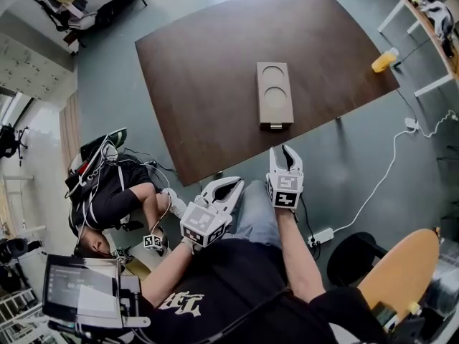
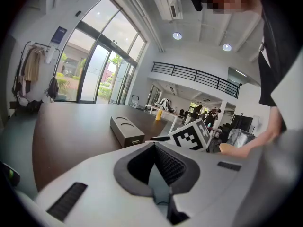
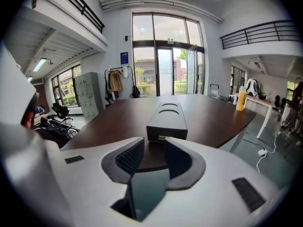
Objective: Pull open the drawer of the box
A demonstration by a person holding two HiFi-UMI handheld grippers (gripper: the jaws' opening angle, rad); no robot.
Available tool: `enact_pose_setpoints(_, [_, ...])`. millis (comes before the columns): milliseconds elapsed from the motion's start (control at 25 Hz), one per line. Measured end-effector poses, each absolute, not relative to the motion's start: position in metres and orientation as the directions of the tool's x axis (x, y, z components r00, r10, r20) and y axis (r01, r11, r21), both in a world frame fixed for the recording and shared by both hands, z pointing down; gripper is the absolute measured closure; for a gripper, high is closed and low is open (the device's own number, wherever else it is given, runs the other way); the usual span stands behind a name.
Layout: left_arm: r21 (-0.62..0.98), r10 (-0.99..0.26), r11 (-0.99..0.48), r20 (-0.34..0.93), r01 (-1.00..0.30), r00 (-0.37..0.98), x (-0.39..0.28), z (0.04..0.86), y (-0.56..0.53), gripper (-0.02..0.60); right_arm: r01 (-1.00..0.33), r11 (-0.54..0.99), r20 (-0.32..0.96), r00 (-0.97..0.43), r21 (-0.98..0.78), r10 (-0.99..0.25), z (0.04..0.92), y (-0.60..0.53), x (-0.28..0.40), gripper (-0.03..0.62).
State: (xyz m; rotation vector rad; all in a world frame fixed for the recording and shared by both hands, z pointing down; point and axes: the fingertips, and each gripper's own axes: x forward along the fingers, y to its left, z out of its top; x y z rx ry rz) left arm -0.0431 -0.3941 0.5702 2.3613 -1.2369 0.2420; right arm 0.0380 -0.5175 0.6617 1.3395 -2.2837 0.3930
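Dark brown wood makes the counter [image 1: 193,77] in the head view, and the box [image 1: 275,95] lies on it with its long axis running straight away from the person. Its near short end, where the drawer front [image 1: 275,126] seems to be, faces the fingers. The right gripper [image 1: 285,151] is just in front of that end, off the counter edge and not touching the box, and its fingers stand apart. The left gripper [image 1: 233,185] is lower and more to the left, farther from the box. In the left gripper view the fingers are closed tip to tip with nothing between them, and the box is ahead and a little left of them, well apart. In the right gripper view the fingers are open and empty, and the drawer end of the box shows directly beyond the gap between the tips, near but not yet between them. I judge the right hand is the one to reach forward along the box axis and close on the drawer.
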Motion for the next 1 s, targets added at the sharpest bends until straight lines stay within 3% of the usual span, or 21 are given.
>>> enact_pose_setpoints(320, [0.315,-0.731,-0.489,0.361,-0.813,0.579,-0.041,0.62,-0.4,0.575,-0.897,0.44,0.539,-0.355,0.033,-0.764,0.718,-0.56,0.033,0.439])
enact_pose_setpoints(640, [0.332,-0.733,-0.483,0.354,-0.811,0.581,-0.034,0.633,-0.397,0.575,-0.911,0.411,0.497,-0.342,0.032,-0.797,0.713,-0.578,0.034,0.396])
enact_pose_setpoints(1000, [0.346,-0.733,-0.478,0.351,-0.808,0.583,-0.032,0.633,-0.396,0.575,-0.937,0.35,0.501,-0.301,0.003,-0.811,0.72,-0.596,0.03,0.395])
